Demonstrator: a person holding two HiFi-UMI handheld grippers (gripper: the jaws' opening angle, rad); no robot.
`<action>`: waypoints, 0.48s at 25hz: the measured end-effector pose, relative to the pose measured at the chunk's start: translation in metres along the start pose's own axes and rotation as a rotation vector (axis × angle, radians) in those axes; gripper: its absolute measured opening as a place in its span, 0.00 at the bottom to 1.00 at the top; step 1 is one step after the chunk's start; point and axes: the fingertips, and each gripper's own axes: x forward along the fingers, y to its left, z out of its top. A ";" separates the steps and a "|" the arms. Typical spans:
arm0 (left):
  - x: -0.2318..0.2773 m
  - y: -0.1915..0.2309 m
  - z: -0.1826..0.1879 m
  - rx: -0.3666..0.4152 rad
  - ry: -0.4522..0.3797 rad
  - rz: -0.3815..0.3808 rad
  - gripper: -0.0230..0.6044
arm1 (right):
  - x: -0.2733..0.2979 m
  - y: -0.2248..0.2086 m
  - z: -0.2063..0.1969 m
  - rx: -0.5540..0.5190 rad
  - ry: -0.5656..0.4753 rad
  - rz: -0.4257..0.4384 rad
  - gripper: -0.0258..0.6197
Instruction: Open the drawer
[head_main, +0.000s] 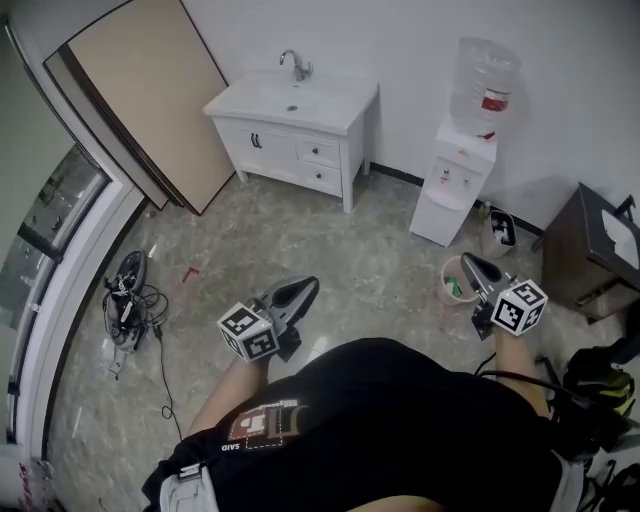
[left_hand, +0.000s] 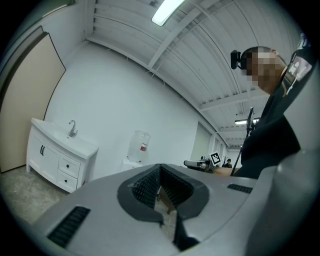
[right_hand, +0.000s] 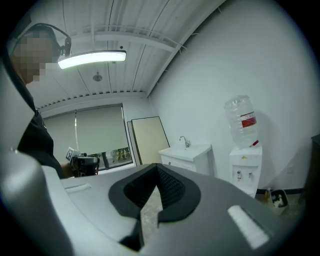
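Jaws together: left gripper (left_hand: 160, 171), right gripper (right_hand: 157, 170) (seemingly empty)

The grey stone floor (head_main: 300, 240) carries a white vanity (head_main: 300, 140), a water dispenser (head_main: 455, 185), a pink bucket (head_main: 449, 277) and seemingly tangled cables (head_main: 128, 300).

Your black shirt (head_main: 400, 420): patch (head_main: 265, 422) near left hem, small white letters under it look like "SAID"; rest of patch print too small to read.
Far right, water bottle (head_main: 485, 80): red label (head_main: 494, 100), wording too small to read.
Your left hand-held gripper (head_main: 300, 290) and right hand-held gripper (head_main: 468, 263): marker cube (head_main: 248, 330) on each, black-and-white square codes, no letters or numbers.
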 end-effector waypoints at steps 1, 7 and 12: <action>0.015 0.000 0.001 -0.001 -0.002 0.001 0.03 | 0.002 -0.014 0.004 -0.003 0.000 0.007 0.04; 0.090 0.008 0.000 -0.004 0.001 0.008 0.03 | 0.006 -0.089 0.015 0.010 0.018 0.019 0.04; 0.126 0.024 -0.004 -0.015 0.025 -0.004 0.03 | 0.016 -0.126 0.018 0.022 0.017 0.004 0.04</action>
